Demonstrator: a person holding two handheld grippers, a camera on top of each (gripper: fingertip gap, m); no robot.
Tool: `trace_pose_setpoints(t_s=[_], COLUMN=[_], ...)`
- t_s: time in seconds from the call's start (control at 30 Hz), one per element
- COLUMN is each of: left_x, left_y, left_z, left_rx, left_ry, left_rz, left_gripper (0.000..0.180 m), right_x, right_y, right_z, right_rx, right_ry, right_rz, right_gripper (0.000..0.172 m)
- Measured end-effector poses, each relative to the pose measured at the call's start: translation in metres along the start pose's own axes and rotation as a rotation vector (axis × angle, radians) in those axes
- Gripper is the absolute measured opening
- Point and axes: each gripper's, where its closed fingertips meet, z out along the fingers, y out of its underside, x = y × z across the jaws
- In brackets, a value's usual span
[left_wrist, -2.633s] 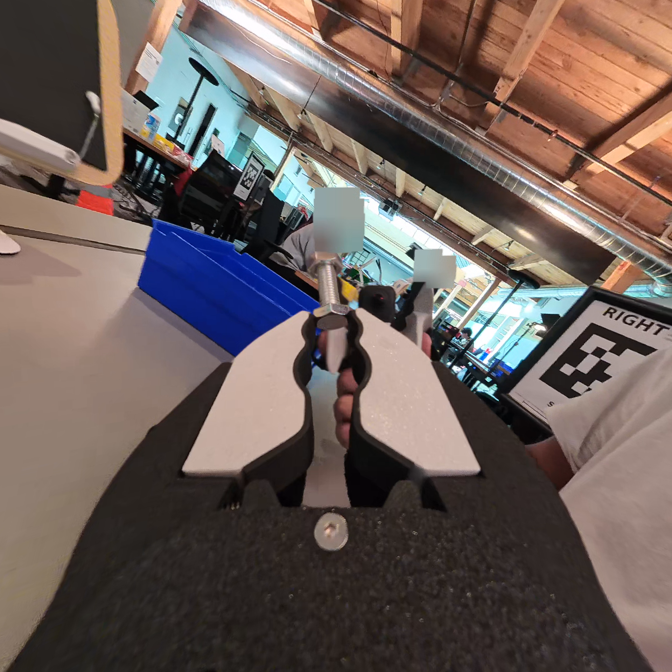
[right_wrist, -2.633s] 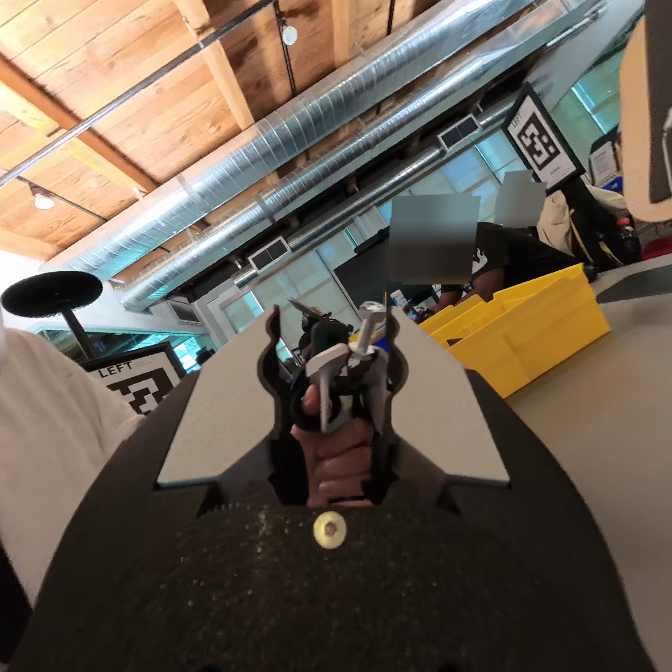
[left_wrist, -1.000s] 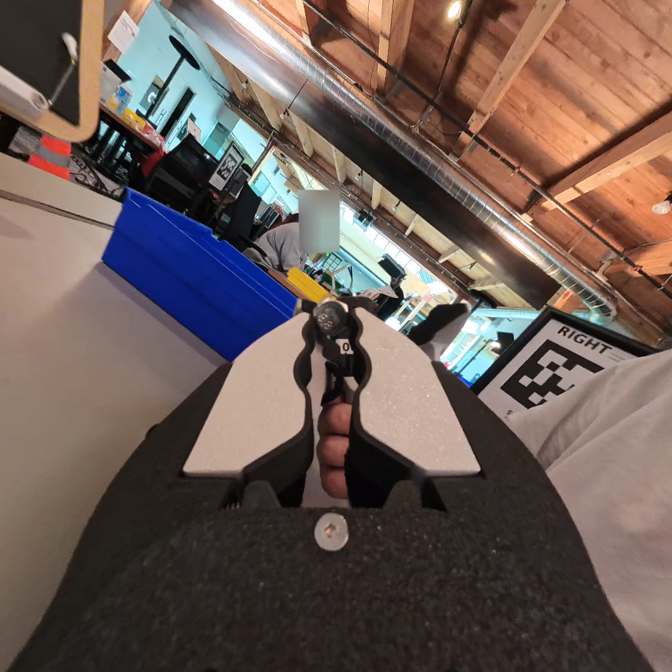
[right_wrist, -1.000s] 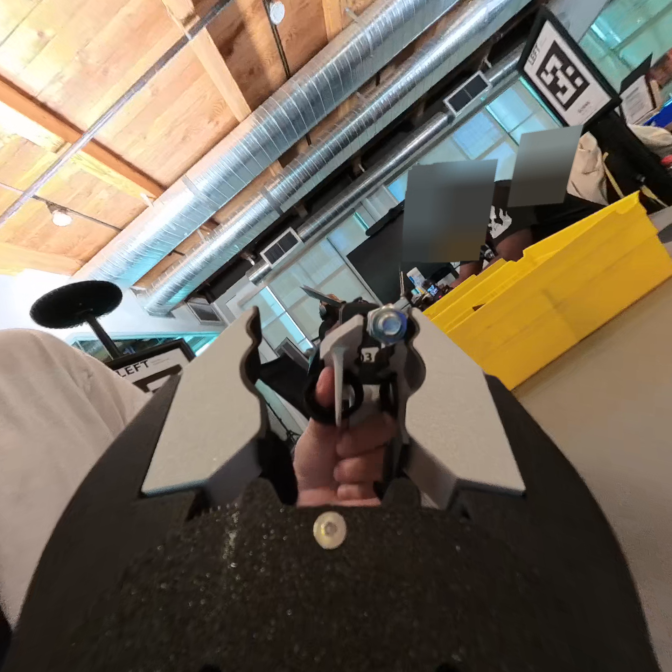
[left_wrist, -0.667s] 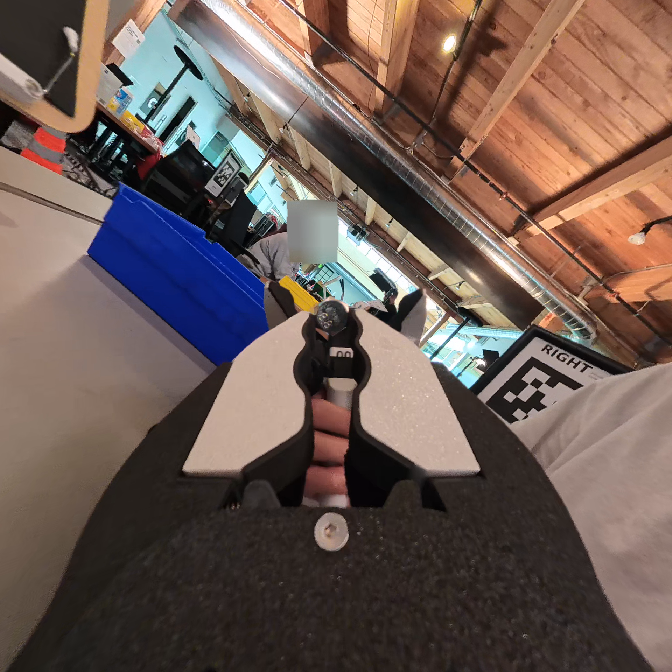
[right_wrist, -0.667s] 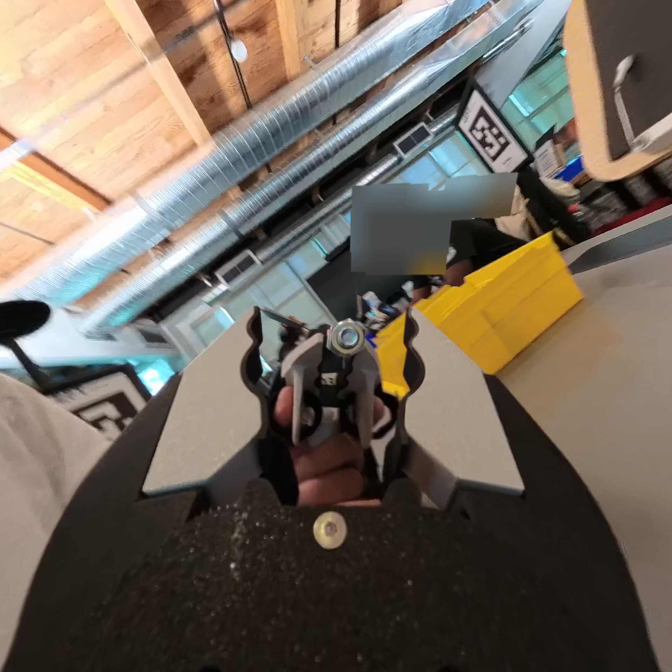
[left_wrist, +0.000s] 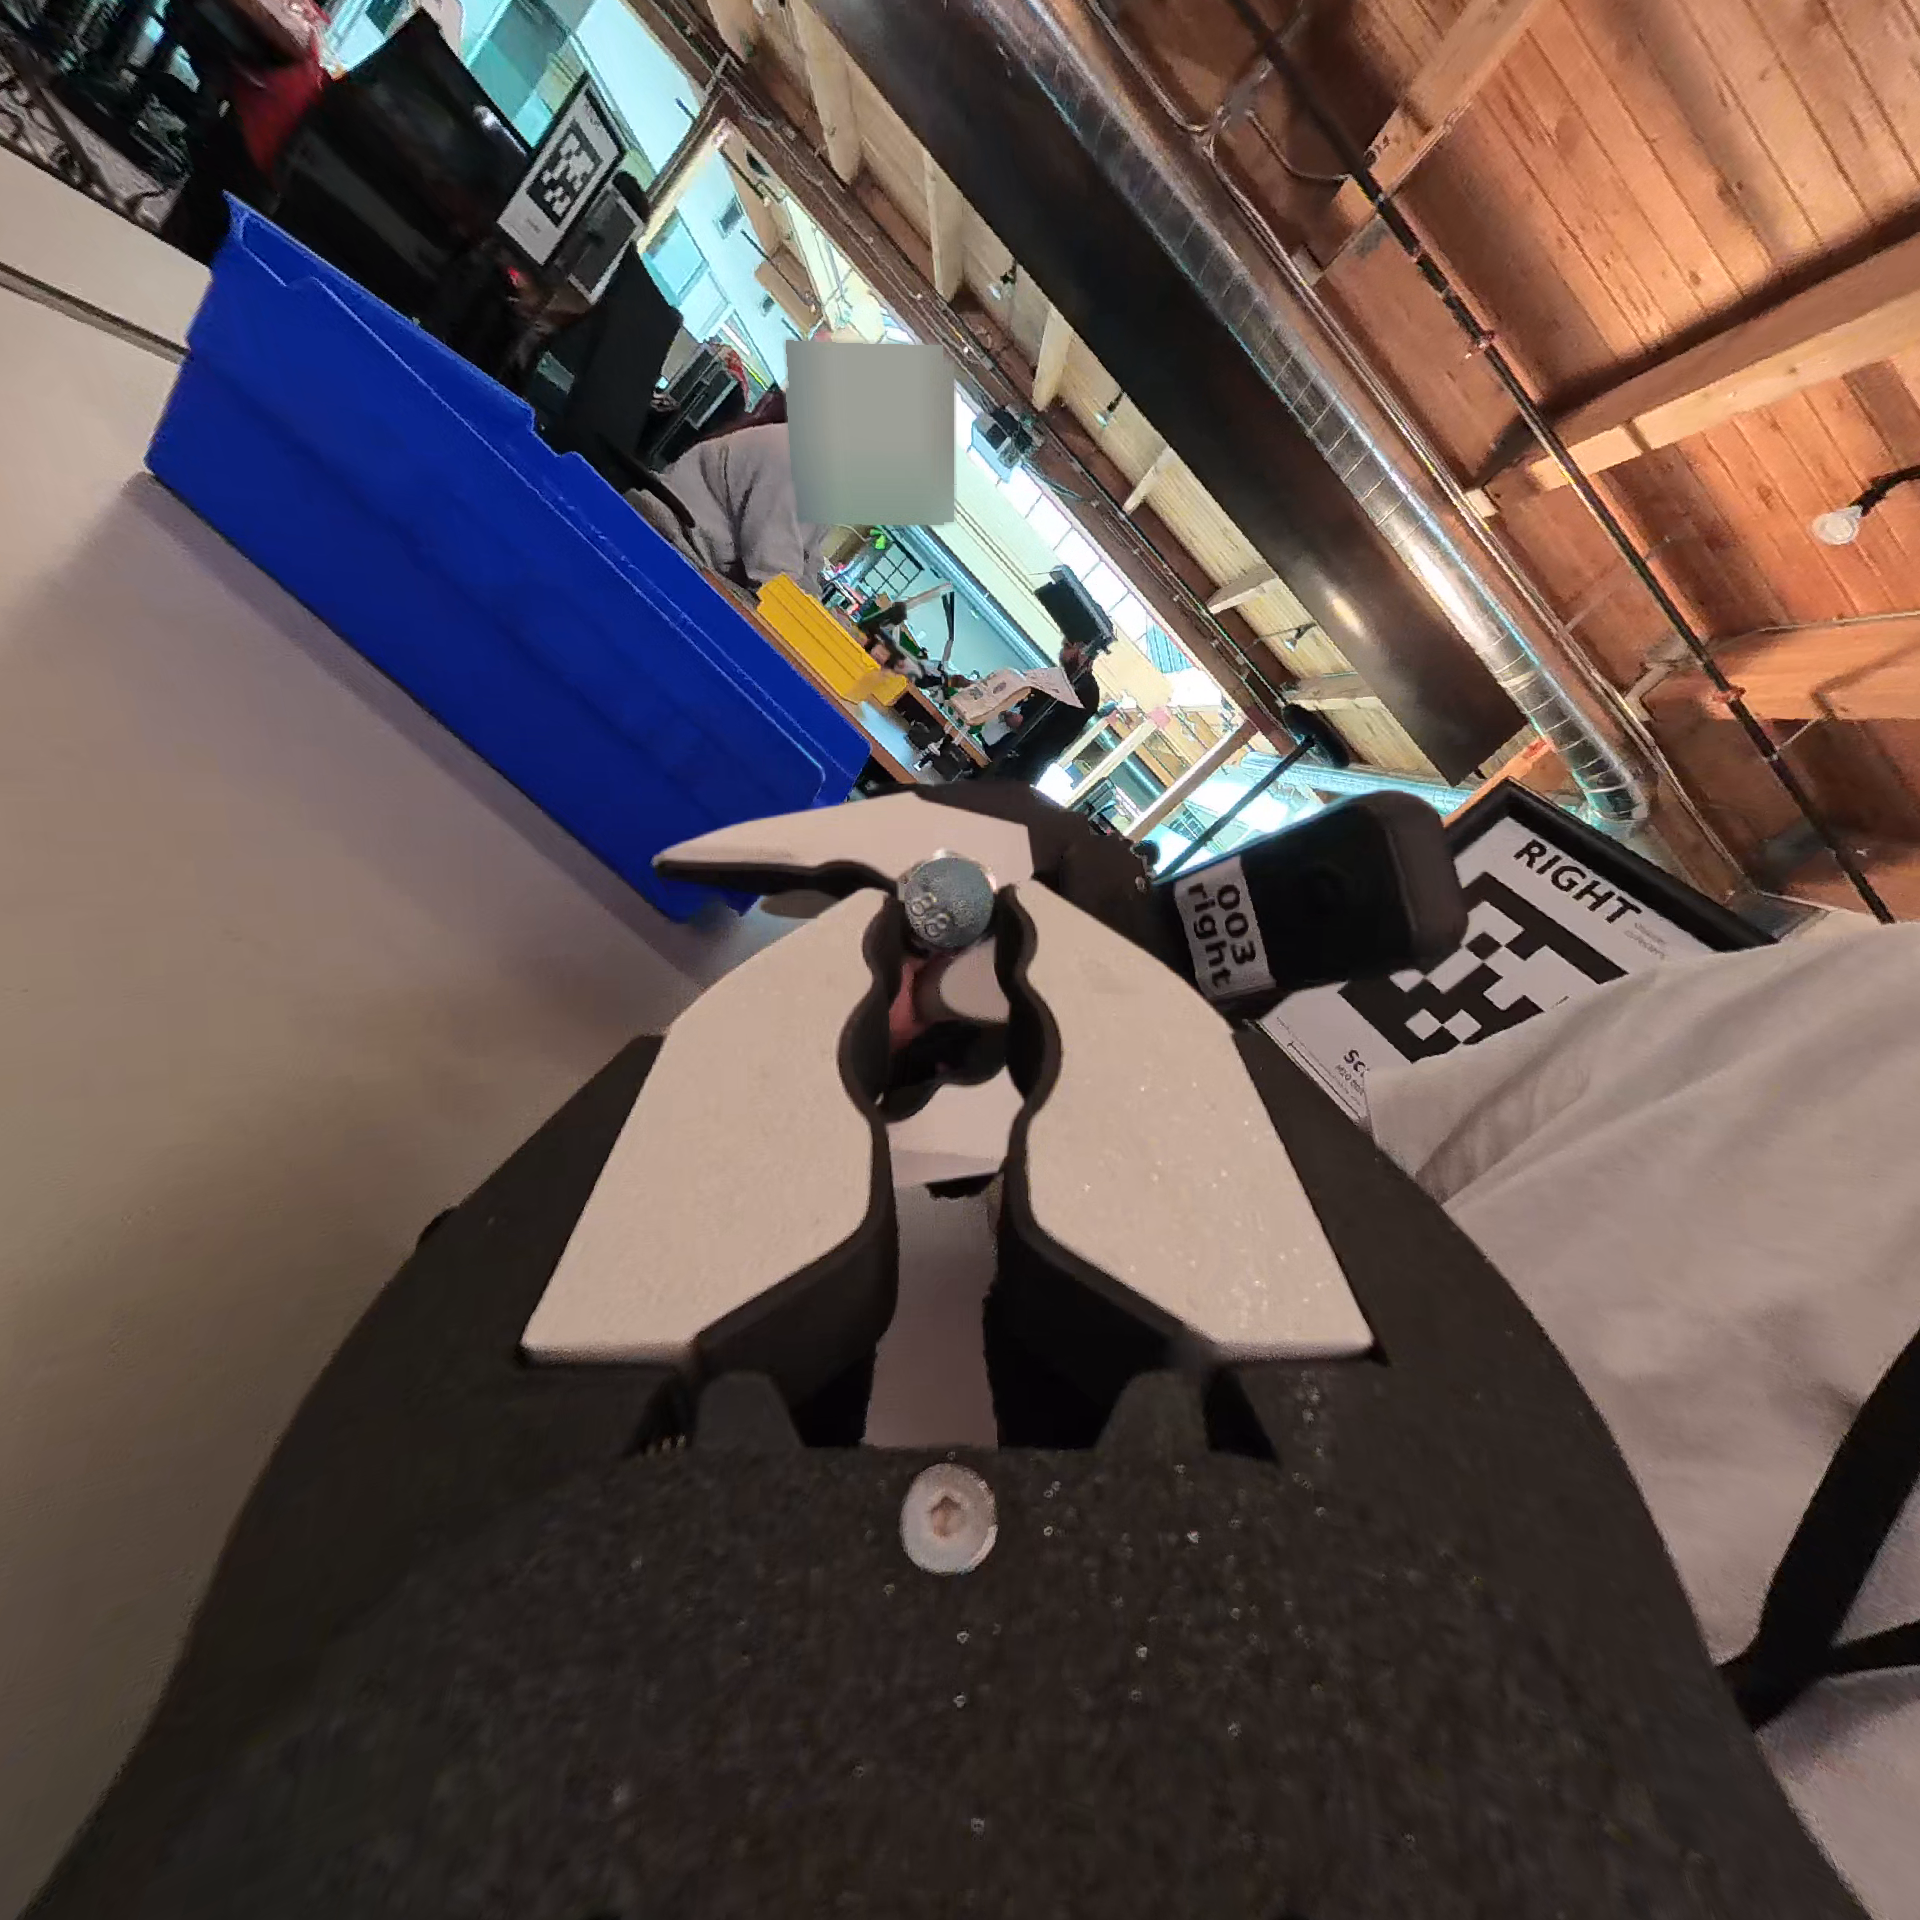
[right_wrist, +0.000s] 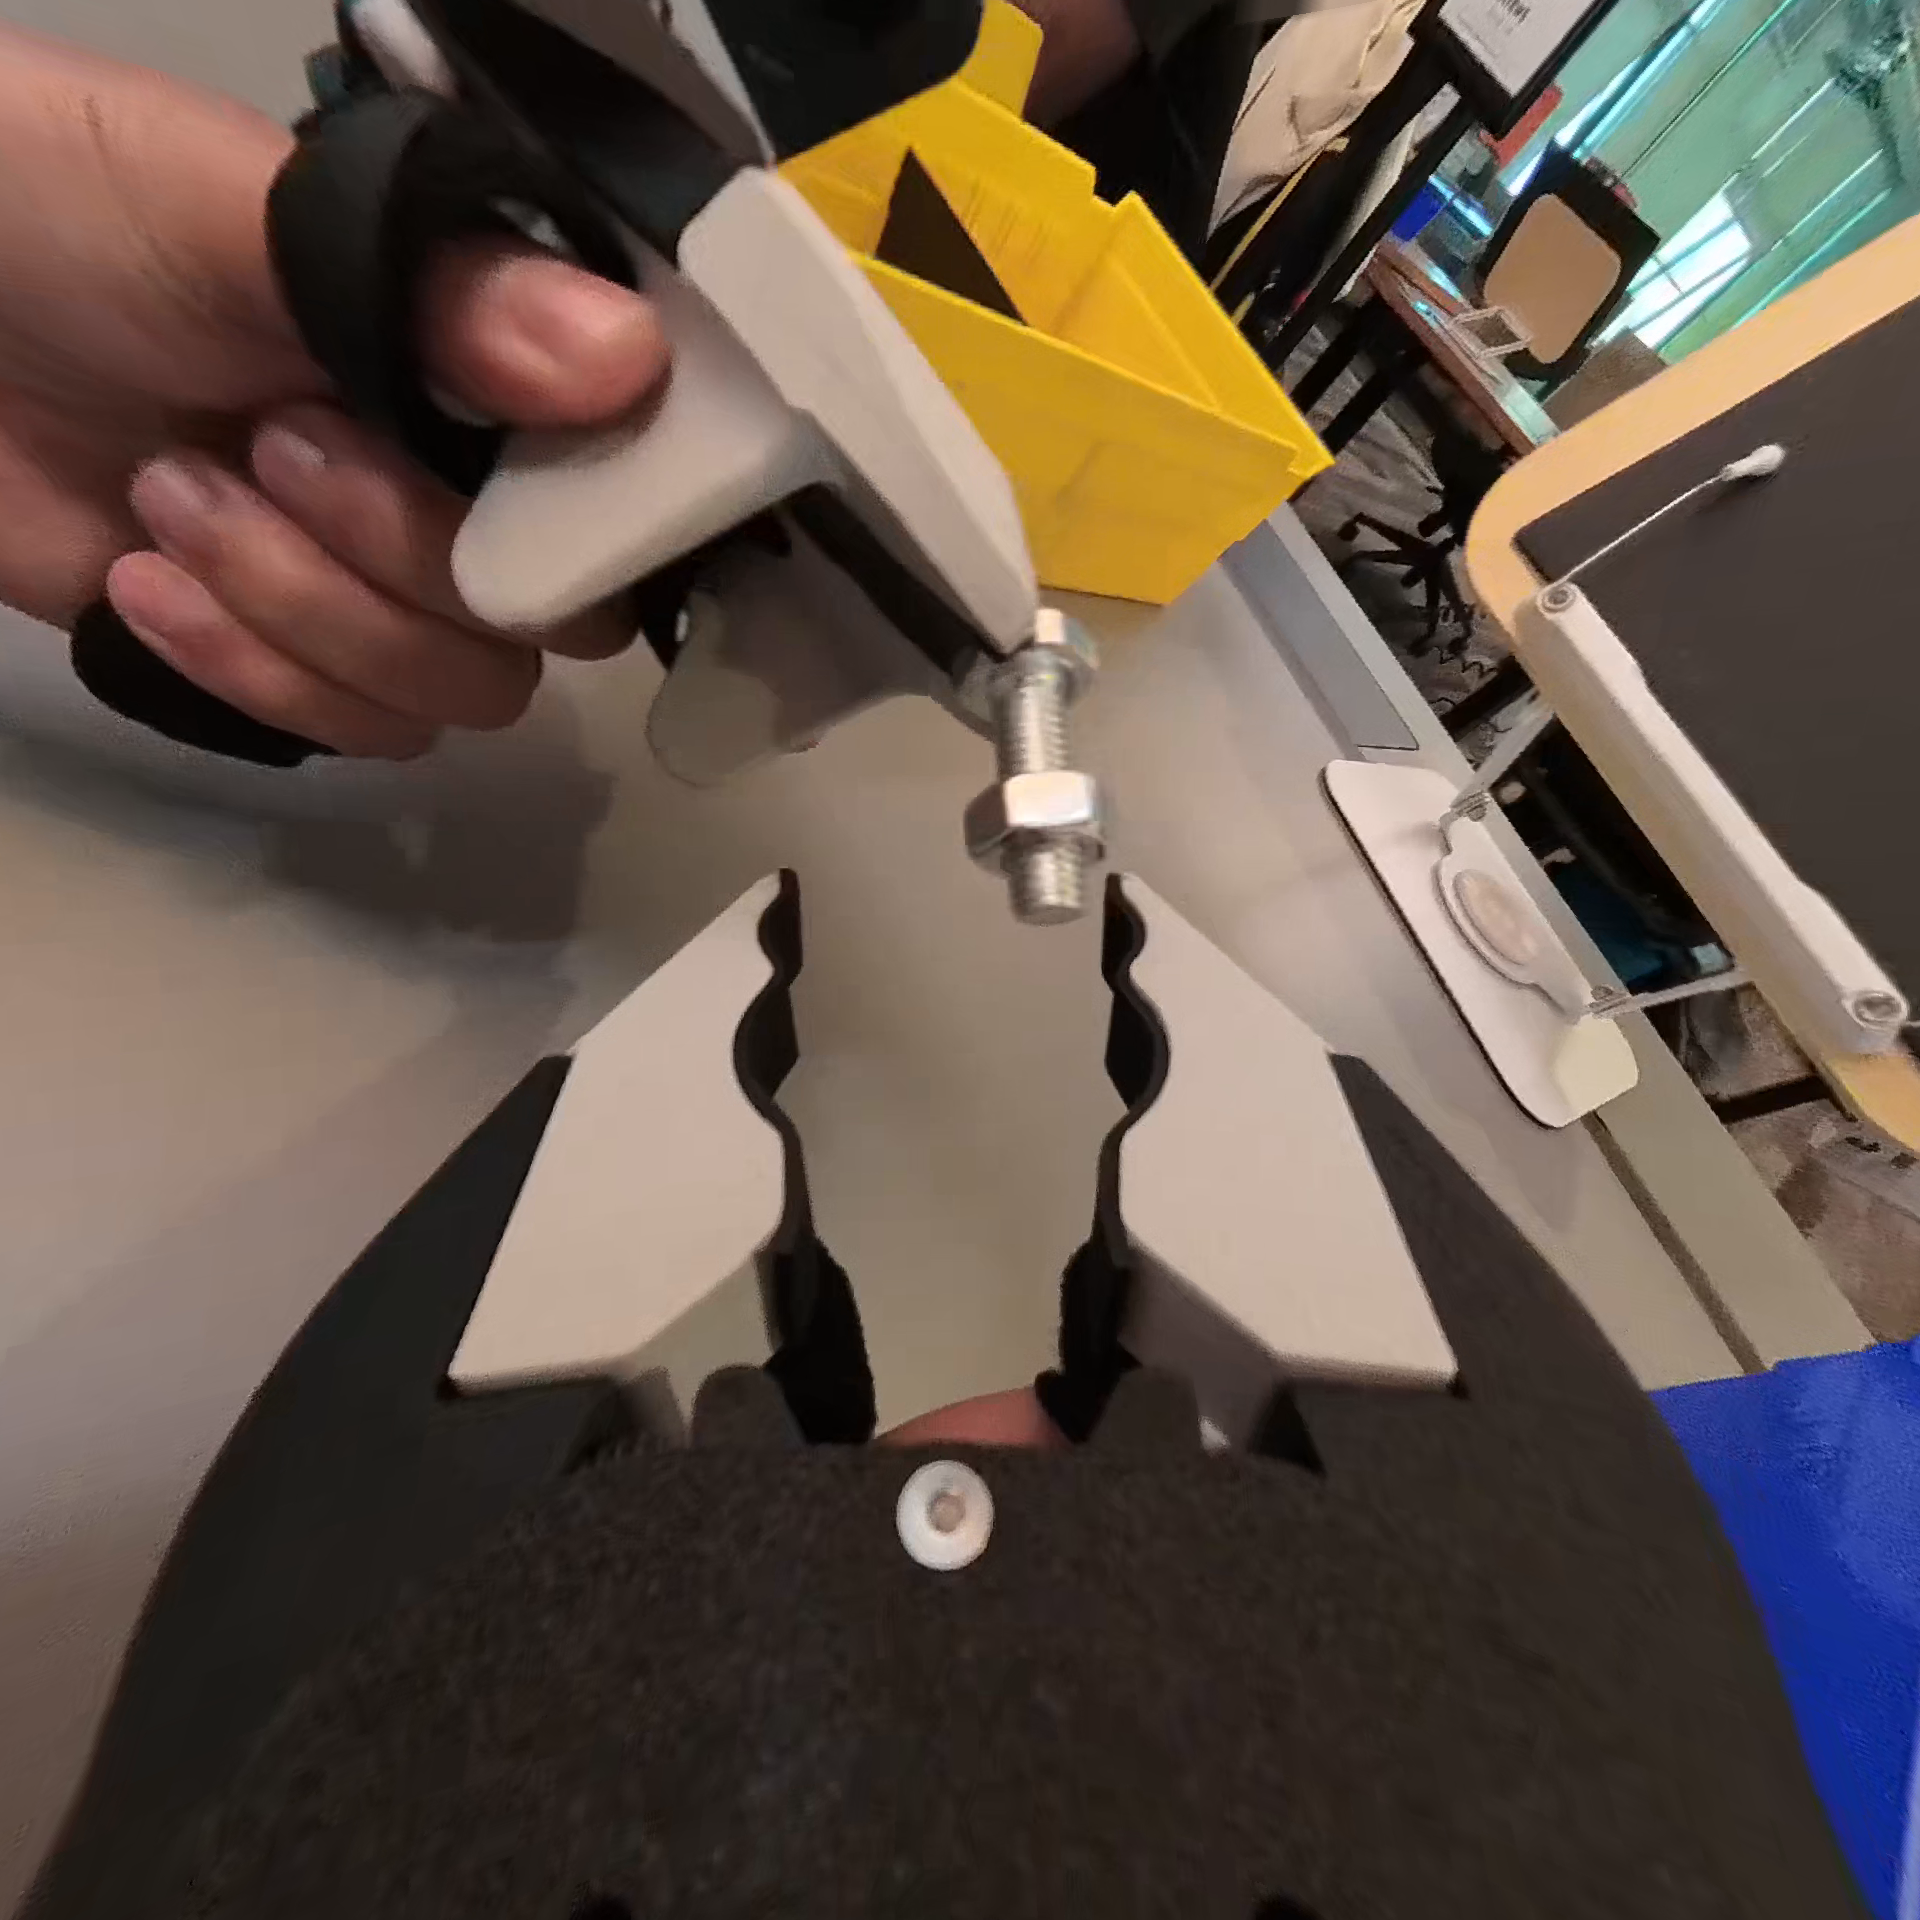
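**Bolt clamped on one side, open jaws waiting on the other**

Left gripper (left_wrist: 943, 920) clenched on a silver bolt (right_wrist: 1042, 764), pads pressing on its hex head at the very fingertips. Seen end-on from the left wrist view: round stamped bolt head (left_wrist: 943, 907) wedged between the two pale fingers (left_wrist: 1122, 1049). From the right wrist view, threaded shank hanging down and out of the grip, a hex nut (right_wrist: 1032, 821) sitting partway along the thread, short of the tip. Bolt up in the air, clear of the grey table (right_wrist: 312, 1039).

Right gripper (right_wrist: 945, 914) spread wide, nothing in it. Bolt's threaded tip just beyond the fingertips, nearer the right finger (right_wrist: 1236, 1091), no contact showing between pads and nut or thread. Slight blur around the metal, so the exact clearance hard to call.

A hand (right_wrist: 208, 416) wrapped around the left gripper's handle, far left in the right wrist view. Yellow bin (right_wrist: 1091, 395) behind it on the table; blue bin (left_wrist: 468, 582) far left in the left wrist view. White flat stand (right_wrist: 1475, 935) with a hinged white arm off to the right, beside a black board (right_wrist: 1714, 540) with a tan rim. A framed black-and-white marker (left_wrist: 1507, 966) propped at the right, next to a pale sleeve (left_wrist: 1662, 1247).
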Motion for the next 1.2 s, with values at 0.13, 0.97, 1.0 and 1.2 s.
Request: trace_pose_setpoints(t_s=[0.13, 0.97, 1.0, 1.2], left_x=[-0.015, 0.012, 0.017, -0.009], left_y=[-0.007, -0.021, -0.023, -0.017], left_z=[-0.008, -0.01, -0.01, -0.013], left_rx=[0.044, 0.157, 0.161, 0.134], left_ry=[-0.047, 0.14, 0.151, 0.022], left_rz=[-0.048, -0.102, -0.079, -0.106], left_gripper=[0.017, 0.017, 0.017, 0.016], right_x=[0.009, -0.019, -0.016, 0.01], right_y=[-0.021, -0.007, -0.006, -0.043], right_z=[-0.018, -0.003, -0.003, -0.03], right_rx=[0.126, 0.101, 0.098, 0.261], right_ry=[0.005, -0.092, -0.084, 0.058], right_rz=[0.037, 0.016, 0.019, 0.024], right_gripper=[0.052, 0.047, 0.047, 0.046])
